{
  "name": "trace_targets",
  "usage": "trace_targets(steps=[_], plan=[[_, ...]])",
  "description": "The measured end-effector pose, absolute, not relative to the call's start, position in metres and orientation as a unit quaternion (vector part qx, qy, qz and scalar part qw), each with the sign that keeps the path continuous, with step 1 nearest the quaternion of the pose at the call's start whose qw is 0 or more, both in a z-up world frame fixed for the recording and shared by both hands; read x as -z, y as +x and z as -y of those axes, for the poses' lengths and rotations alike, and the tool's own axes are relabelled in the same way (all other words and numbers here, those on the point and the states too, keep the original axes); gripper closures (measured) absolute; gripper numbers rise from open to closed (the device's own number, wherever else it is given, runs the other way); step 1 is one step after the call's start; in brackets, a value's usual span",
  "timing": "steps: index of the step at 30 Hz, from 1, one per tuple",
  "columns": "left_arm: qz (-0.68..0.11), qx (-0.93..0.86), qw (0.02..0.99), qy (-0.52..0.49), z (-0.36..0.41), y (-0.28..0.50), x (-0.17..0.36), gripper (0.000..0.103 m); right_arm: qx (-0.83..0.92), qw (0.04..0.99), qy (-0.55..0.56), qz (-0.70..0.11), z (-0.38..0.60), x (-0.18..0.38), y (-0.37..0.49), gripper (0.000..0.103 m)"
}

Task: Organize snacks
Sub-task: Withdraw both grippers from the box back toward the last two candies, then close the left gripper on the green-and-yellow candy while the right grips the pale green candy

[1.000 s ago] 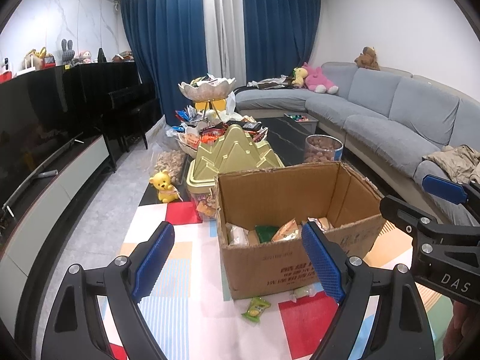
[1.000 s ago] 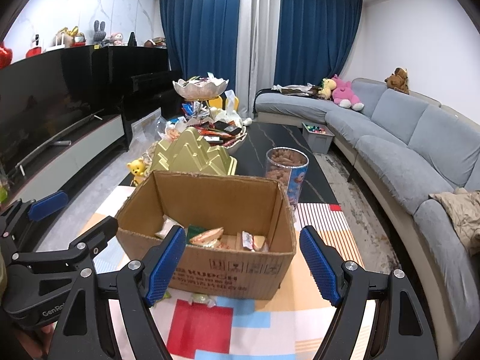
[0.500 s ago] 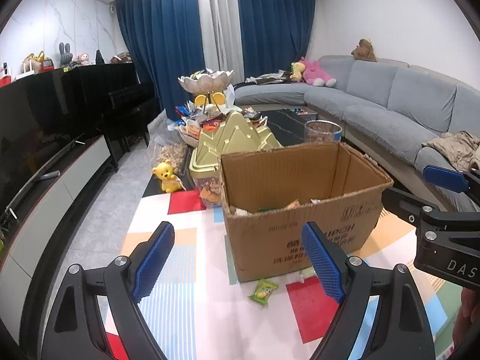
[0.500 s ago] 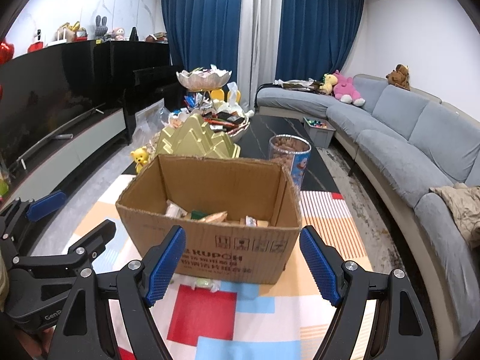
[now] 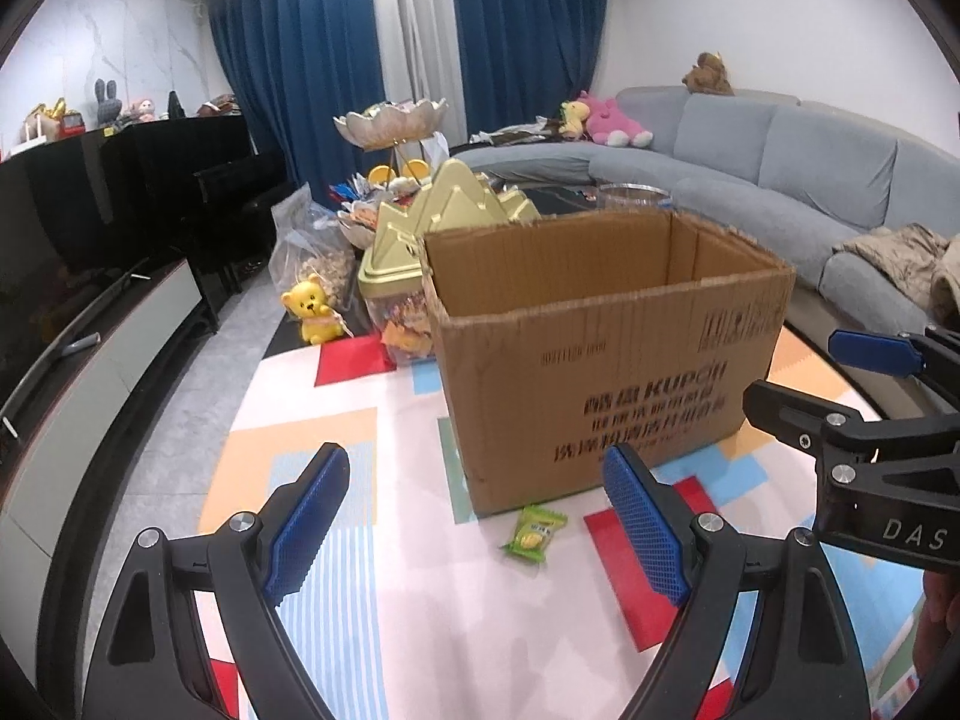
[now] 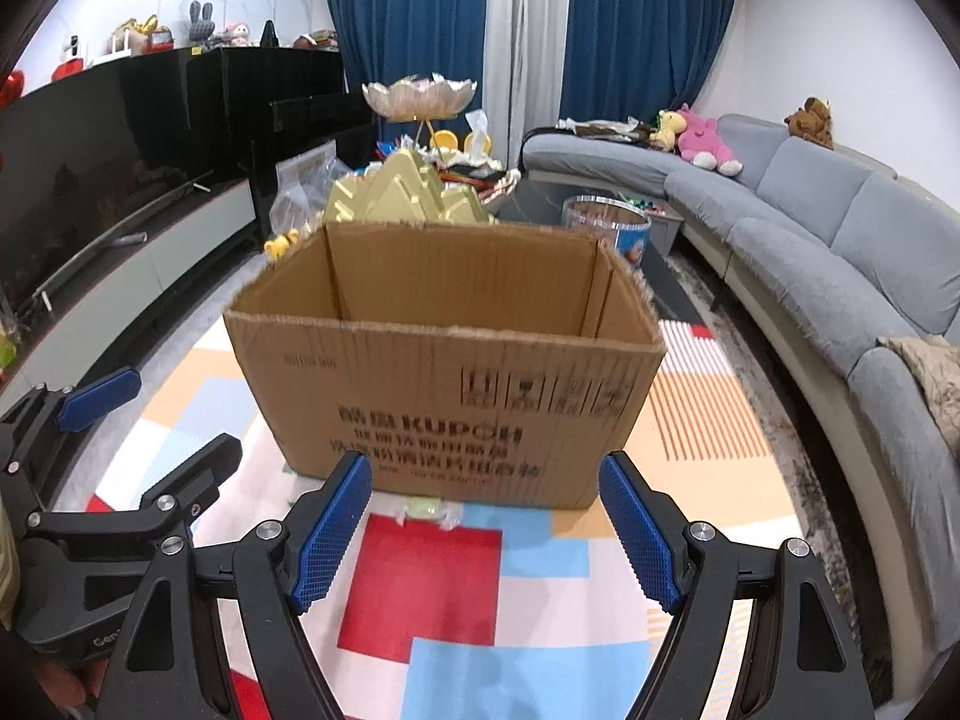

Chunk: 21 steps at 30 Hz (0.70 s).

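On the patterned mat, a green snack packet (image 5: 534, 531) lies just before the cardboard box (image 5: 606, 354), nearest the left gripper (image 5: 477, 531), its jaws spread and empty like the right gripper (image 6: 486, 531).

The inside floor of the cardboard box (image 5: 606, 354) ahead of both tongs is hidden by its near wall. The small packet (image 6: 429, 509) at its foot is blurred. The container (image 5: 399, 324) beyond is partly covered by the box.
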<state>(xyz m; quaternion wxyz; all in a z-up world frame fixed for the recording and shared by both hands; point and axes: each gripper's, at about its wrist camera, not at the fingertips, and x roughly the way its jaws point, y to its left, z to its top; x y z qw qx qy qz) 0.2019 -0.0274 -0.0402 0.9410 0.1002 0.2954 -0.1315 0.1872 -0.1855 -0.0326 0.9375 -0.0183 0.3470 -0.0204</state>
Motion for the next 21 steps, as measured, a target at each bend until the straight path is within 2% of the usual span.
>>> trace_targets(steps=[16, 21], plan=[[-0.337, 0.161, 0.919, 0.124, 0.035, 0.214, 0.094, 0.016, 0.017, 0.921, -0.016, -0.389, 0.181, 0.079, 0.206, 0.024], [-0.353, 0.172, 0.910, 0.130, 0.039, 0.223, 0.108, 0.020, 0.013, 0.914, -0.012, -0.404, 0.183, 0.093, 0.215, 0.024]])
